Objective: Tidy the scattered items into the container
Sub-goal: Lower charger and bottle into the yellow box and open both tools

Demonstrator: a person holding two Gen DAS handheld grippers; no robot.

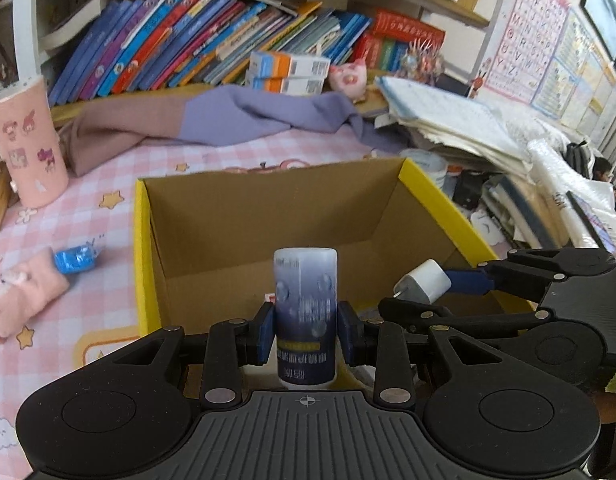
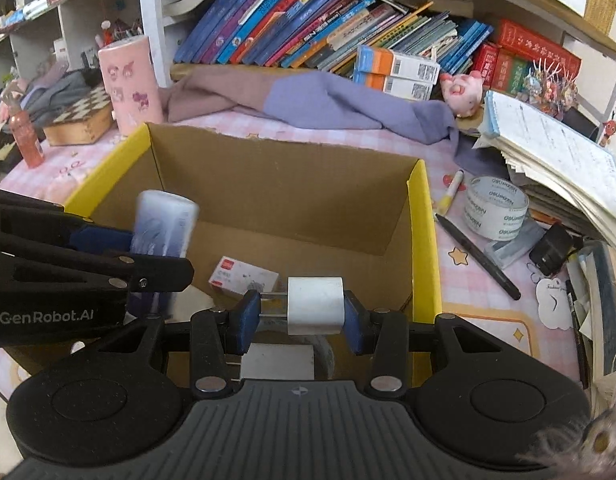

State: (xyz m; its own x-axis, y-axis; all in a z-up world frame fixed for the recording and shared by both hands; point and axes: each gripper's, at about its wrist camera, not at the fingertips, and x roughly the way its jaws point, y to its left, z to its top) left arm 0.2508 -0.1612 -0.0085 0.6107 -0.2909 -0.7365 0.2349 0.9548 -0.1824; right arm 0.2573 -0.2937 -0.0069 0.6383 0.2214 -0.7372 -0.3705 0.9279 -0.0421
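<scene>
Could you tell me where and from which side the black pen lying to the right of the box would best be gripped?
Probably grip the black pen mid-barrel from straight above, fingers across its width. It lies flat and diagonal on the pink cloth, with the tape roll close to its upper end, so the lower half is freer.

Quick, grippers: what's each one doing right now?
Left gripper: closed on the blue-and-white bottle, over the cardboard box.
Right gripper: closed on the white plug adapter, over the same box.

My left gripper (image 1: 306, 334) and right gripper (image 2: 302, 314): matte black linkage arms with silver pivot screws, blue finger pads (image 2: 244, 320), a ribbed black housing bearing a small crosshair mark; white "GenRobot.AI" lettering on one side.
</scene>
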